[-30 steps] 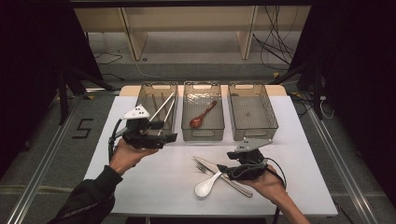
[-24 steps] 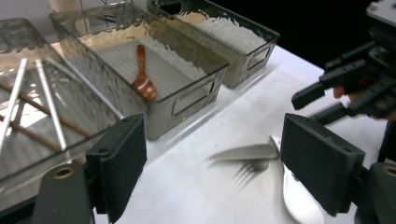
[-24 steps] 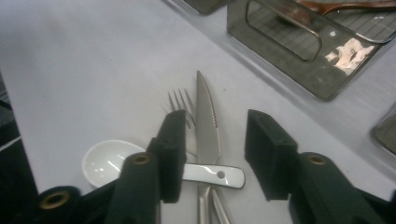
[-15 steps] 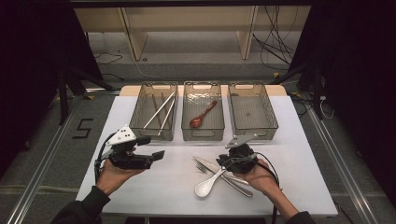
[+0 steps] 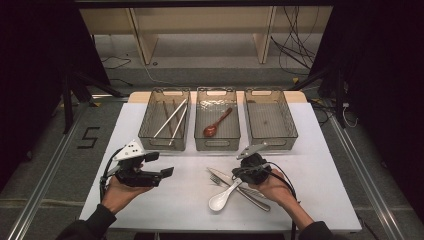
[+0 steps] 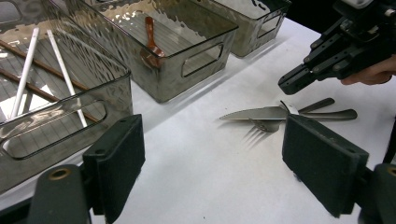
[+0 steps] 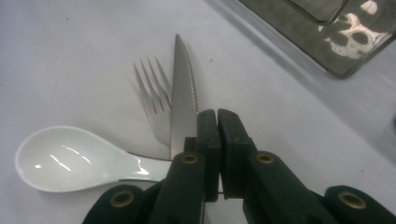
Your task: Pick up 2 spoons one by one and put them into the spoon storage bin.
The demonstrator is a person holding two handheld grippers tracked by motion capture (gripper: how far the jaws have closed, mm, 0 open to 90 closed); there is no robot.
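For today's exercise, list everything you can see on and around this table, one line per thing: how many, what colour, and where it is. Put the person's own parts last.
Table: one, white, centre of the high view.
Bins: three, smoky clear, in a row at the far edge.
Chopsticks: several, white and brown, in the left bin.
Wooden spoon: one, reddish brown, in the middle bin.
Knife: one, silver, near right on the table.
Fork: one, silver, beside the knife.
Soup spoon: one, white, by the fork.
Left hand-held gripper: black, jaws open, over bare table.
Right hand-held gripper: black, jaws just closed together, beside the knife.
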